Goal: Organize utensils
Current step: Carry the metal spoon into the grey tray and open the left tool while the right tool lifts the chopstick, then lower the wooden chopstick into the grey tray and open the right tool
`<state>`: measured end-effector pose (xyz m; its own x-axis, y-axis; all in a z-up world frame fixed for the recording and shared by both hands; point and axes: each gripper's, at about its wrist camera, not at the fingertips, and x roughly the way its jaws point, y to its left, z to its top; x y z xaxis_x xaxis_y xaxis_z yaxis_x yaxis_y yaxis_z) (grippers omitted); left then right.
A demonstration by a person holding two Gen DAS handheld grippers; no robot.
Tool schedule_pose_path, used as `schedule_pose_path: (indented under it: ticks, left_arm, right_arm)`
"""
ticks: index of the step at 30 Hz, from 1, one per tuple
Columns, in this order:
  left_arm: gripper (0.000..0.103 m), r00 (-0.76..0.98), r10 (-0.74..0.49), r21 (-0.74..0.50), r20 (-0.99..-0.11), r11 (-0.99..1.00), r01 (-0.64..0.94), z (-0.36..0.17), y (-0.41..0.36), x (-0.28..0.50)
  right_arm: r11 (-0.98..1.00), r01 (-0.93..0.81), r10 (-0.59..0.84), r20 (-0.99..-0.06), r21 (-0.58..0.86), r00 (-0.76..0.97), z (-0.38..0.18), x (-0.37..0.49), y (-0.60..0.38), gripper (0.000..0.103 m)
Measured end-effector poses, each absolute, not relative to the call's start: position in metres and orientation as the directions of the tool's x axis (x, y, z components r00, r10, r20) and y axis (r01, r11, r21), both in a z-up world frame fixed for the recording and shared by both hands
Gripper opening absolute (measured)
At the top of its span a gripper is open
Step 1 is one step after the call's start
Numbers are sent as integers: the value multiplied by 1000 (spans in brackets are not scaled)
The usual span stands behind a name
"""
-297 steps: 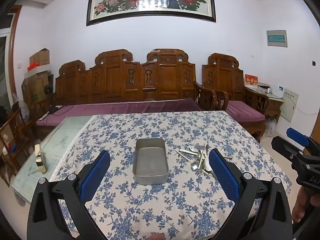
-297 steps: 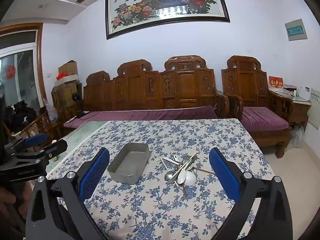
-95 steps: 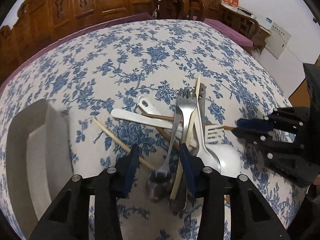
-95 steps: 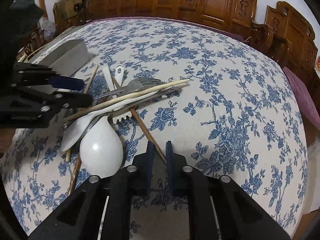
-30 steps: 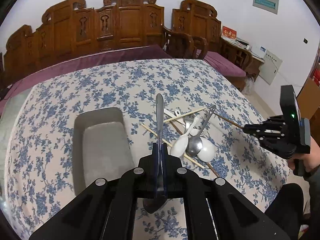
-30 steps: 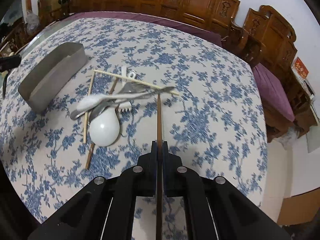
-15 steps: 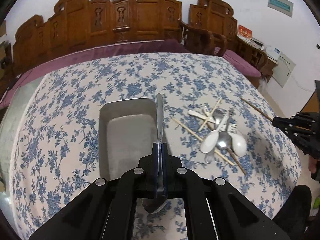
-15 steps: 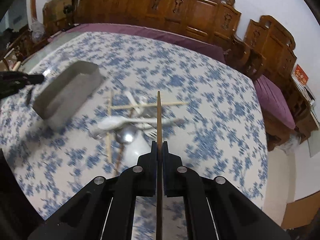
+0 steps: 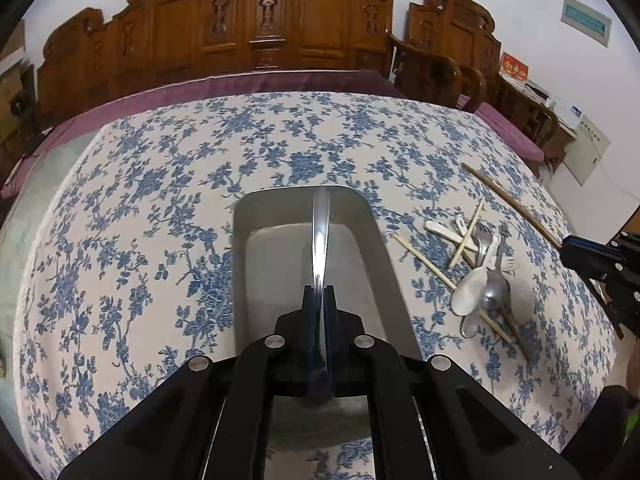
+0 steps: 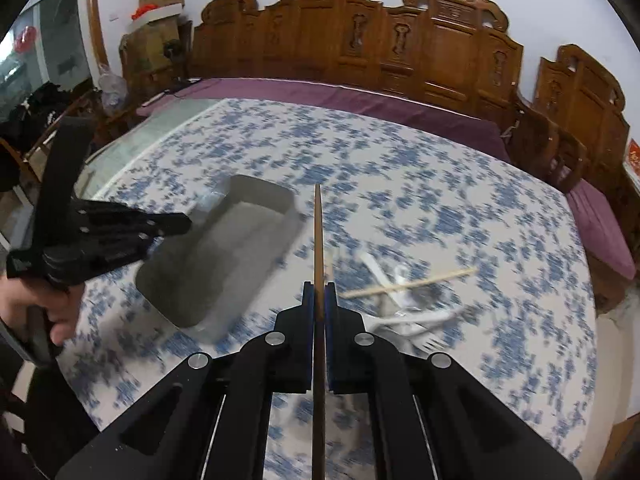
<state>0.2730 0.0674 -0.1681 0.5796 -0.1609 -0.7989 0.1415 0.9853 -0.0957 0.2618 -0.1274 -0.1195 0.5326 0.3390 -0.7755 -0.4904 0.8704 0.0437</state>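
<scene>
My left gripper (image 9: 319, 294) has its fingers squeezed tight on a shiny metal utensil (image 9: 320, 240). I see it edge-on, so I cannot tell which kind it is. Half a second ago its tip was just at the near edge of the grey metal tray (image 9: 380, 248). Now it sits right over the middle of the tray, and the tray looks bigger and closer.

My right gripper (image 10: 319, 296) has its fingers clamped on a brown chopstick (image 10: 318, 232). It has swung toward the tray (image 10: 224, 256) since the last picture, and the view is blurry. The chopstick tip now points just beside the tray's right wall, above the flowery desk (image 9: 160, 184).

The pile of spoons, forks and chopsticks (image 9: 480, 272) still lies on the desk, right of the tray.
</scene>
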Motion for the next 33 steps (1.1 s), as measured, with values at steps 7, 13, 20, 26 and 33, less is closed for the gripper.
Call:
schedule_pose_path:
  ticks: [7, 13, 20, 26, 33]
  left_arm:
    - [5, 609, -158, -87, -778, 986, 144, -153, 89, 255]
    - [5, 660, -144, -60, -737, 987, 148, -128, 110, 230]
    - [5, 702, -129, -51, -701, 990, 131, -110, 133, 208]
    - [5, 708, -128, -67, -694, 991, 114, -108, 148, 198]
    - [5, 712, -125, -69, -691, 992, 107, -106, 152, 194]
  right_arm:
    - [850, -519, 394, -764, 91, 511, -125, 267, -76, 6]
    - [847, -516, 414, -763, 124, 496, -135, 272, -36, 6]
    - [867, -483, 386, -777, 123, 497, -153, 285, -7, 6]
    - [893, -420, 376, -782, 162, 498, -171, 300, 3, 6]
    - [919, -345, 353, -793, 193, 496, -192, 307, 5, 6]
